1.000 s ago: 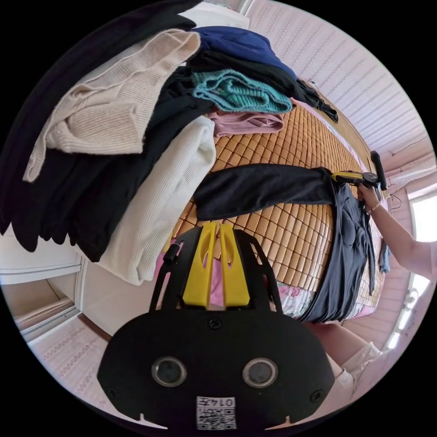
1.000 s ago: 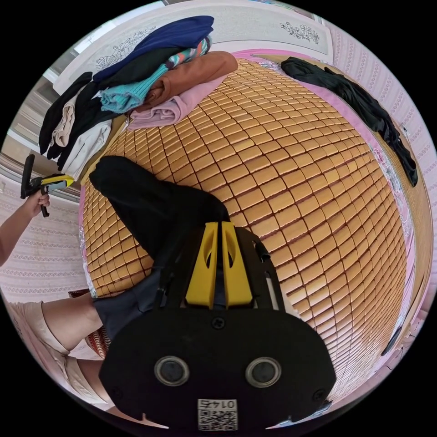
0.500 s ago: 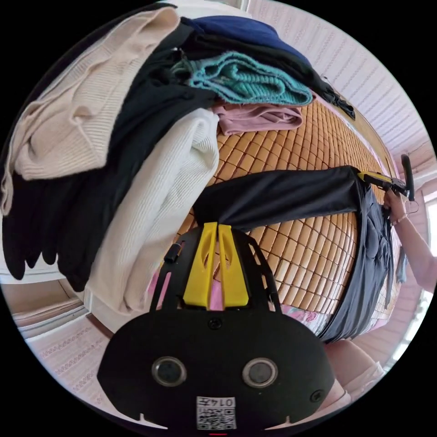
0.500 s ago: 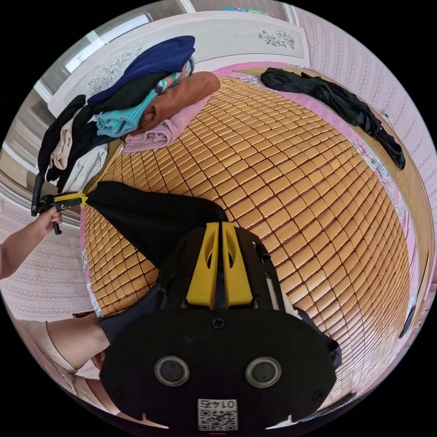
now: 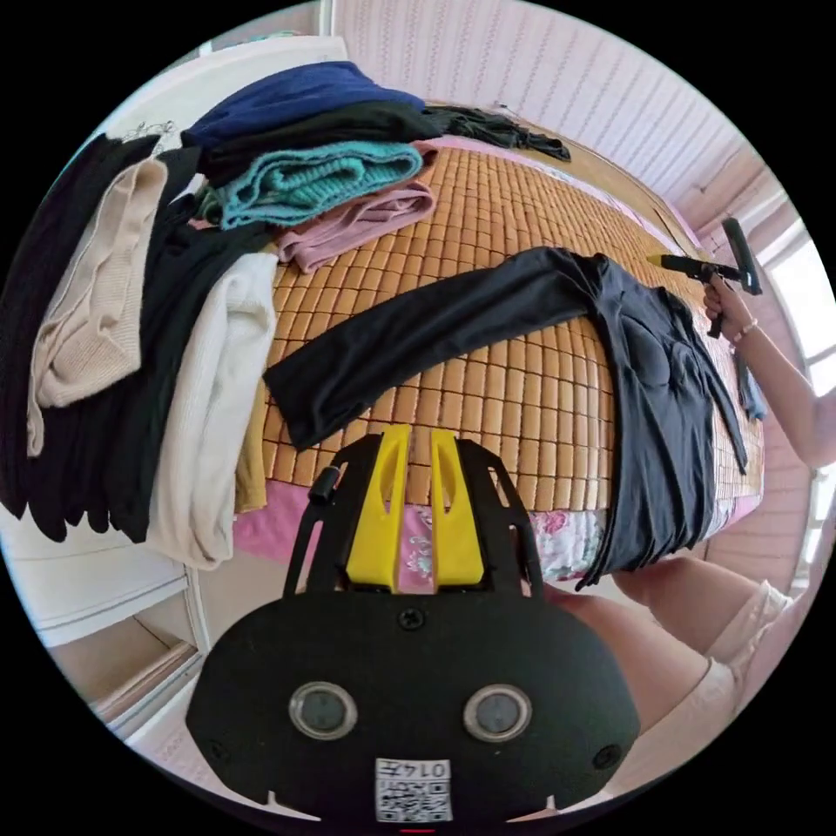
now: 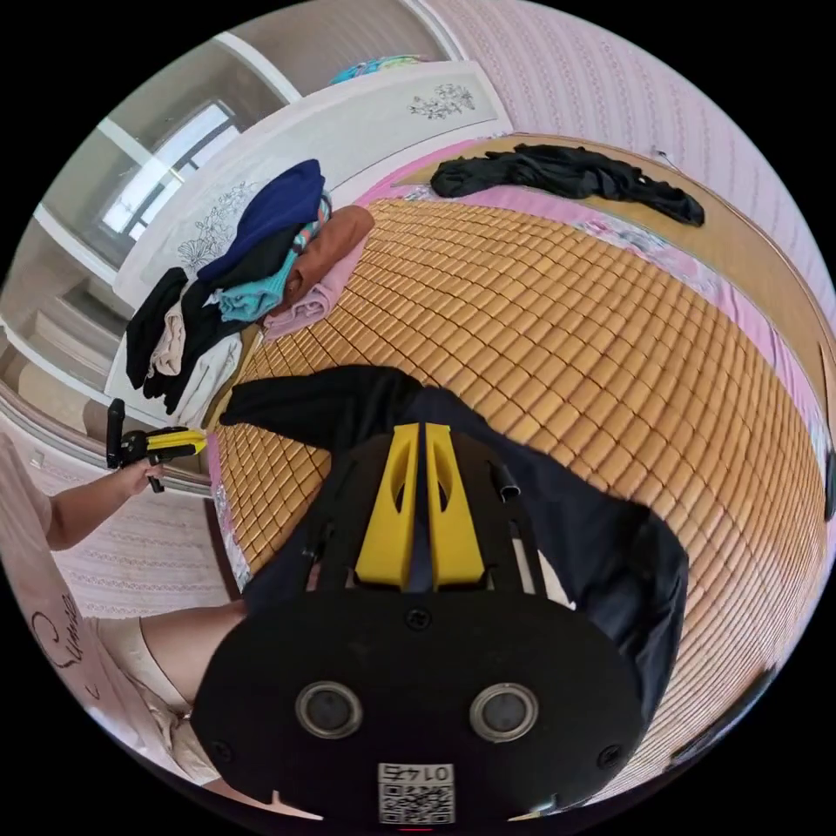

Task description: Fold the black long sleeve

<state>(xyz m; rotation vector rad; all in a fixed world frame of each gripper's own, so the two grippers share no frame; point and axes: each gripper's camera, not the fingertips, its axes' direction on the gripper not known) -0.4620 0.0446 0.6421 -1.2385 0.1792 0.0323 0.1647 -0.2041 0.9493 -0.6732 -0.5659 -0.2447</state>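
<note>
the black long sleeve (image 5: 488, 322) lies spread on the bamboo mat (image 5: 522, 418) of the bed, its hem hanging over the edge. the left gripper (image 5: 416, 435) has its fingers slightly parted and empty; the right gripper (image 6: 416, 433) looks nearly closed, off the cloth. the overhanging hem could drag the shirt off, and the sleeve's cuff lies near the clothes pile (image 5: 209, 261).

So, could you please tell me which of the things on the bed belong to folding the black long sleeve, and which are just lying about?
Part of the job:
- black long sleeve, spread on the bamboo mat
- left tool, open
- right tool

Just lying about:
- pile of folded clothes
- white sweater
- dark garment at the far edge
</note>
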